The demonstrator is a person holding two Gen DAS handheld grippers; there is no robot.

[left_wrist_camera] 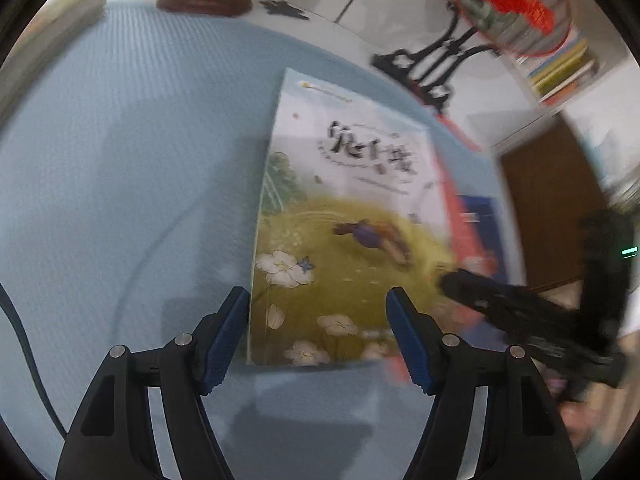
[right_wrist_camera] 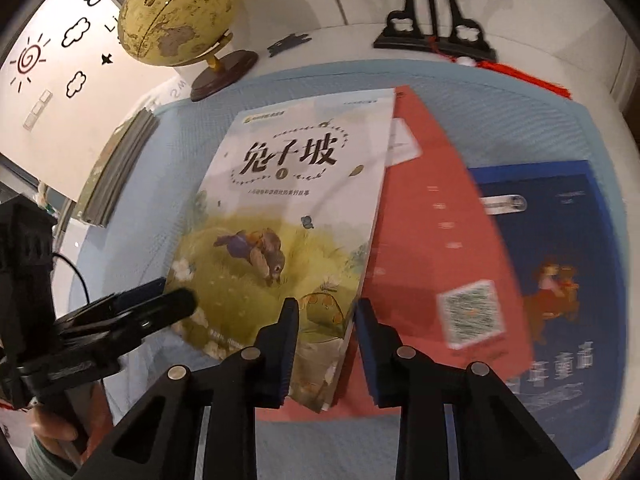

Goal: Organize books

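Note:
A picture book with a rabbit on its cover (right_wrist_camera: 280, 216) lies on a light blue mat (right_wrist_camera: 320, 448), its right edge overlapping a red book (right_wrist_camera: 424, 220). A dark blue book (right_wrist_camera: 560, 260) lies right of the red one. My right gripper (right_wrist_camera: 328, 308) has the rabbit book's near right corner between its narrowly parted jaws; a sliver of red shows beside the right pad, so they do not press. My left gripper (left_wrist_camera: 317, 294) stands open over the rabbit book's (left_wrist_camera: 340, 200) near left corner. It also shows as a black gripper (right_wrist_camera: 176, 300) in the right wrist view.
A globe on a wooden foot (right_wrist_camera: 176, 16) and a black ornamental stand (right_wrist_camera: 432, 12) sit beyond the mat's far edge. A stack of books (right_wrist_camera: 120, 168) lies at the mat's left side. A hand (right_wrist_camera: 52, 428) holds the left gripper. Shelved books (left_wrist_camera: 560, 68) show far right.

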